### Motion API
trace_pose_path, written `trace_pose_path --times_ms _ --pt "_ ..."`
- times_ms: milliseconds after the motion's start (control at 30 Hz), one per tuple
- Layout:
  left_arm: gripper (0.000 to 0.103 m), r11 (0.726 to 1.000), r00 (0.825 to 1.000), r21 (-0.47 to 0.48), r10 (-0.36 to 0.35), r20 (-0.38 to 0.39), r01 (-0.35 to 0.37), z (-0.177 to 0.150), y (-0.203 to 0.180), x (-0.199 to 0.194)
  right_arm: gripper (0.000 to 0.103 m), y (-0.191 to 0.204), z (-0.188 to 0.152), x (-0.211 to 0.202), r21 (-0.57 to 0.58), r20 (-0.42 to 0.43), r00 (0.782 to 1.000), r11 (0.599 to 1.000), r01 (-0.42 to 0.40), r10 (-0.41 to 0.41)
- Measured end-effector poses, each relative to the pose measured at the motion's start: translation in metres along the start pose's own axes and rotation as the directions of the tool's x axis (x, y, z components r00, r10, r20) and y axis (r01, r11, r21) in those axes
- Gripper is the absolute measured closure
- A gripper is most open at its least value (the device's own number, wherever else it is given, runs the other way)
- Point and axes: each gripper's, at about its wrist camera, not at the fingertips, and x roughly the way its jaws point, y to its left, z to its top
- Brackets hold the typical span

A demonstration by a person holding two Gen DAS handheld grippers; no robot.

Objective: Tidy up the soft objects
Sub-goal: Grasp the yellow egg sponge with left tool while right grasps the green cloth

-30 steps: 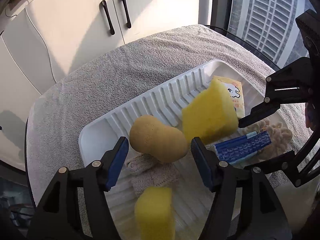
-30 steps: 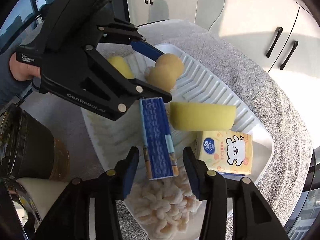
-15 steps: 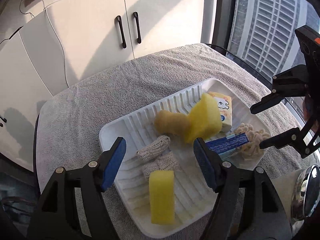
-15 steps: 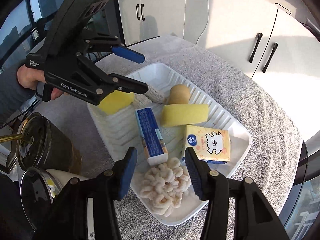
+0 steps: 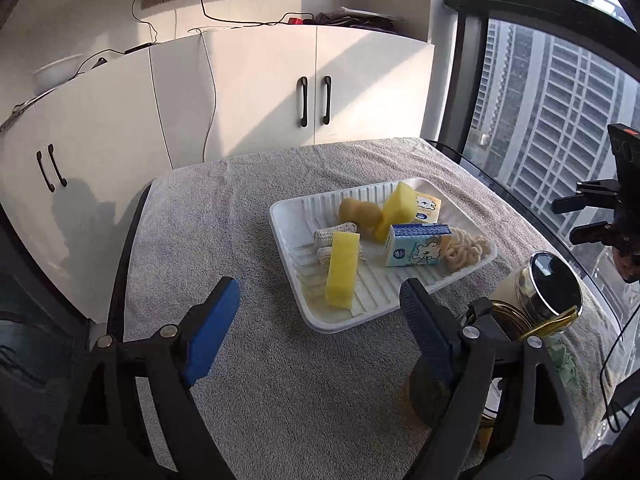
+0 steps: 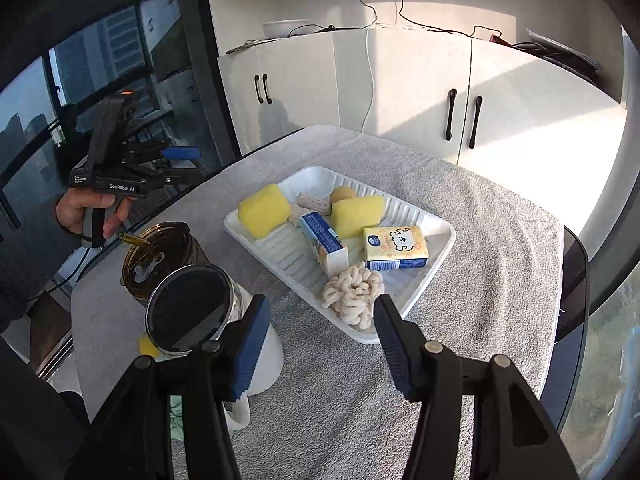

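Note:
A white ribbed tray (image 5: 292,216) (image 6: 440,240) on the grey towel holds two yellow sponges (image 5: 342,274) (image 6: 356,216), a tan peanut-shaped sponge (image 5: 358,212), knitted cloths (image 5: 332,236), a blue tissue pack (image 5: 418,244) (image 6: 322,242), a yellow tissue pack (image 6: 394,248) and a cream chenille piece (image 6: 352,292). My left gripper (image 5: 320,328) is open and empty, held back from the tray's near edge. My right gripper (image 6: 320,344) is open and empty, held back from the tray's chenille end. Each gripper shows in the other's view, the left one (image 6: 176,164) and the right one (image 5: 580,216).
The grey towel (image 5: 224,216) covers a round glass table. A white container with a dark lid (image 6: 188,312) (image 5: 554,284) and a brown glass jar (image 6: 160,256) stand beside the tray. White cabinets (image 5: 312,96) stand behind; windows lie to the side.
Both grippers have pulled up and back from the tray, so it now looks smaller and farther. The objects in the tray stay put.

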Motion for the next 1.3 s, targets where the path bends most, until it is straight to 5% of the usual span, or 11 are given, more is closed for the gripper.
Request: trace_pose_path --times_ms 167,467,1300 --pt "0.018 0.997 1.000 0.079 0.012 0.027 -0.014 -0.058 -0.044 -0.047 0.042 0.047 -0.054 -0.025 0.019 0.055 0.998 1.000 0.005 -0.006" --pt "0.017 0.982 0.993 0.147 -0.120 -0.015 0.121 -0.127 -0.117 -0.063 0.037 0.126 -0.118 -0.006 0.037 0.064 0.998 0.999 -0.020 0.018" --pt "0.013 0.960 0.980 0.205 -0.172 -0.102 0.190 -0.125 -0.135 -0.014 0.028 0.141 -0.105 0.056 -0.072 -0.024 0.990 0.988 0.140 -0.142"
